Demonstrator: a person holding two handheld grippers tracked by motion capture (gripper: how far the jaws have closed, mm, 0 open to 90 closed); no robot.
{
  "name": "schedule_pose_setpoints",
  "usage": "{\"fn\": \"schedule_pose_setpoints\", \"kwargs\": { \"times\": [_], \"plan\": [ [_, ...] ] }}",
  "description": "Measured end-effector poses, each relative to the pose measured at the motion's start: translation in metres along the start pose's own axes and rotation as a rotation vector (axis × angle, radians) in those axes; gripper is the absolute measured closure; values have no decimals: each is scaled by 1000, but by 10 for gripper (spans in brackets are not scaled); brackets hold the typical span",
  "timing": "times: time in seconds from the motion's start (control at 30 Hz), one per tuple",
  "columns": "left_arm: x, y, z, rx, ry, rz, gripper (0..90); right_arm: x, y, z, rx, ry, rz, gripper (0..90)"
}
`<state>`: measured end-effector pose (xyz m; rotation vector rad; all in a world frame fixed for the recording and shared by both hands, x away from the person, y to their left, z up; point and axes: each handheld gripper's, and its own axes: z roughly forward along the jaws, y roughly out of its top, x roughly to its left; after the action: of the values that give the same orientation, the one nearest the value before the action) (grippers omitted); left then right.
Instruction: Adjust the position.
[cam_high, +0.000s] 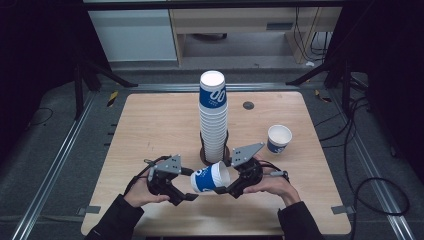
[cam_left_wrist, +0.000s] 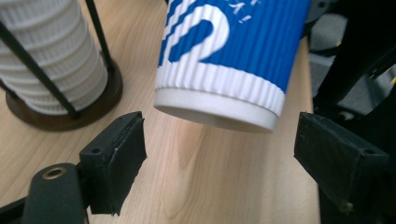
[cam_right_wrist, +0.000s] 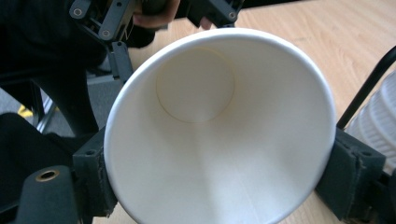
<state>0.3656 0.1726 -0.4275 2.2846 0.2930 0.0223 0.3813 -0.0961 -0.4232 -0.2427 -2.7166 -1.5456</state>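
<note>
A blue-and-white paper cup (cam_high: 210, 177) lies sideways in the air above the table's front, with my right gripper (cam_high: 226, 178) shut on it near its rim. In the right gripper view the cup's (cam_right_wrist: 219, 130) open mouth faces the camera, and a pad (cam_right_wrist: 93, 182) presses each side of it. My left gripper (cam_high: 191, 184) is open at the cup's base. In the left gripper view the cup's (cam_left_wrist: 233, 46) base end hangs just beyond the gap of the left gripper (cam_left_wrist: 219, 154), touching neither pad.
A tall stack of matching cups (cam_high: 213, 115) stands in a black wire holder on a round base at the table's middle, just behind the grippers. One cup (cam_high: 278, 138) stands upright at the right. The wooden table (cam_high: 150, 125) has a small round grommet (cam_high: 248, 105).
</note>
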Motion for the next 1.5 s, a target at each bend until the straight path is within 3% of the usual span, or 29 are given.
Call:
{"fn": "schedule_pose_setpoints", "kwargs": {
  "times": [0.27,0.47,0.63,0.87,1.07,1.33,1.5],
  "plan": [
    [-7,0,17,98,-15,50,150,8,-2,30,122,34,-31,160],
    [-10,0,25,149,-25,64,172,10,-1,36,123,48,-35,160],
    [-11,1,27,153,-25,65,259,11,1,38,118,56,-44,160],
    [-12,0,29,166,-27,64,270,12,0,40,131,60,-42,147],
    [-6,0,19,129,-3,51,270,8,2,33,73,16,-38,87],
    [5,-3,-3,-7,66,-13,270,-2,7,-4,-107,-55,31,80],
    [6,-2,-13,-91,84,-27,270,-6,6,-12,-142,-87,54,75]
  ]
}}
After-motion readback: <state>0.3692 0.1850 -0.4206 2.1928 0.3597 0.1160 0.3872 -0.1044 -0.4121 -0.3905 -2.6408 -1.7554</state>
